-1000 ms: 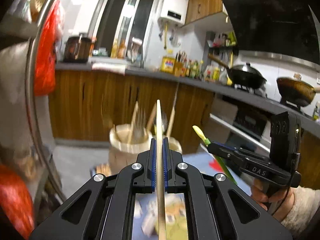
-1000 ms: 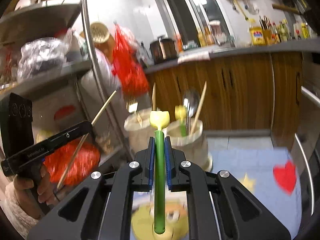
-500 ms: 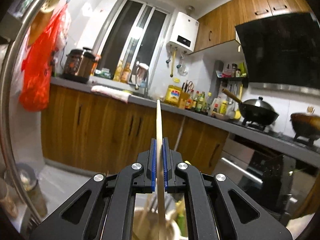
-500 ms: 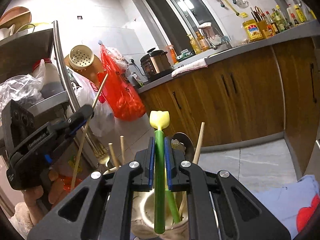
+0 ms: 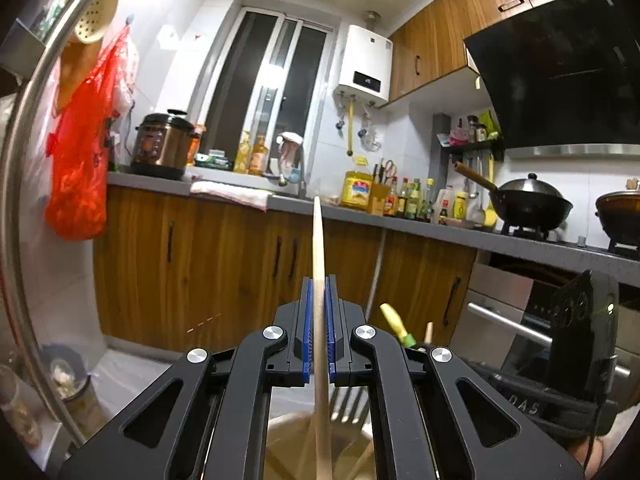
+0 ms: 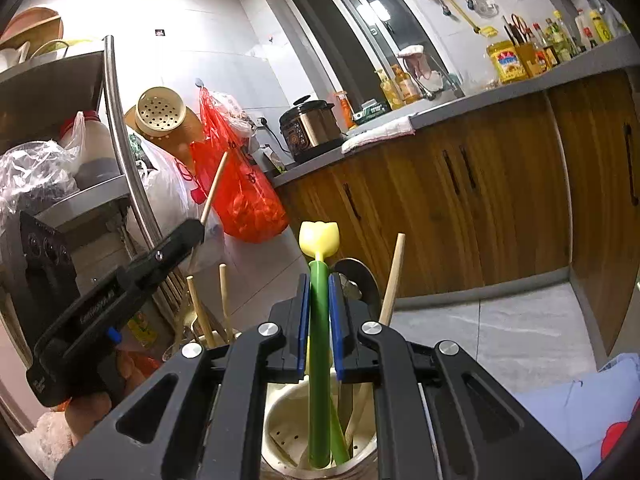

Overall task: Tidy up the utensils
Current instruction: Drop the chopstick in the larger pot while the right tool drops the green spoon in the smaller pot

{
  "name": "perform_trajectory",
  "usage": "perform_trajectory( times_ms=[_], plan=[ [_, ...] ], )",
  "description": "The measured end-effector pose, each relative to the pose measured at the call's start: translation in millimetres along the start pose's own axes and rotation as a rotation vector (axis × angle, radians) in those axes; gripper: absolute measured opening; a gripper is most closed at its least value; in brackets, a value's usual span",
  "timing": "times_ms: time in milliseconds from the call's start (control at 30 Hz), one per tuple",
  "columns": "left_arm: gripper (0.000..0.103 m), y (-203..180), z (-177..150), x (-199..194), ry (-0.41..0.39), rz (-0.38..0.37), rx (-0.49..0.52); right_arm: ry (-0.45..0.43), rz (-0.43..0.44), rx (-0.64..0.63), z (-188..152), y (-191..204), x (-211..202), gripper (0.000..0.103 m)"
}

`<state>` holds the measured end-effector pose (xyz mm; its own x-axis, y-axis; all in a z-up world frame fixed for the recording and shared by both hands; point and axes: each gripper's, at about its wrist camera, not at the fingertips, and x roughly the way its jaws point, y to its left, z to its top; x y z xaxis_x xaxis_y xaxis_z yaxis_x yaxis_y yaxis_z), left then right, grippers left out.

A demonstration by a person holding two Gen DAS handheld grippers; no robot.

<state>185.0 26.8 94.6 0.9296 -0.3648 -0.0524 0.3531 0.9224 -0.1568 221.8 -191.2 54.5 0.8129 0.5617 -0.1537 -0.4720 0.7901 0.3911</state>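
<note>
Since the earlier frames both grippers have come over the holders. The right gripper (image 6: 319, 312), clamped on the green tulip-topped utensil (image 6: 319, 356), holds it upright, its lower end inside the cream holder (image 6: 286, 424). The left gripper (image 5: 318, 320) pinches an upright wooden chopstick (image 5: 319, 264) just left of that holder.

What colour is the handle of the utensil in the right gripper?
Green, with a pale yellow tulip-shaped end; the right wrist view shows the utensil best.

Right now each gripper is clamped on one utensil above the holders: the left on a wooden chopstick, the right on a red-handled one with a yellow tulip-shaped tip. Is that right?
Not quite. The handle in the right gripper is green, not red; the right wrist view shows the green utensil with its yellow tulip tip, over a holder. The left gripper does clamp a wooden chopstick.
</note>
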Motion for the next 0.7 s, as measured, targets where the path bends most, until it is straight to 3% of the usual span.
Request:
perform_trajectory(
  times_ms=[267, 300, 367, 400, 700],
  plan=[
    [0.009, 14.7, -10.9, -16.8, 0.038, -0.039, -0.051, -0.041, -0.047, -0.071, -3.4, 13.8, 6.1, 0.010],
    [0.012, 16.3, -12.6, -20.2, 0.042, -0.042, -0.054, -0.047, -0.056, -0.086, -4.9, 16.1, 7.6, 0.010],
    [0.034, 19.4, -14.6, -24.9, 0.043, -0.052, -0.068, -0.058, -0.075, -0.113, -7.5, 19.2, 9.8, 0.010],
    [0.035, 20.5, -15.4, -27.6, 0.039, -0.054, -0.072, -0.064, -0.086, -0.125, -9.0, 20.5, 11.1, 0.010],
    [0.037, 16.1, -14.9, -40.6, 0.045, -0.071, -0.036, -0.062, -0.108, -0.144, -21.0, 16.0, 10.4, 0.010]
  ],
)
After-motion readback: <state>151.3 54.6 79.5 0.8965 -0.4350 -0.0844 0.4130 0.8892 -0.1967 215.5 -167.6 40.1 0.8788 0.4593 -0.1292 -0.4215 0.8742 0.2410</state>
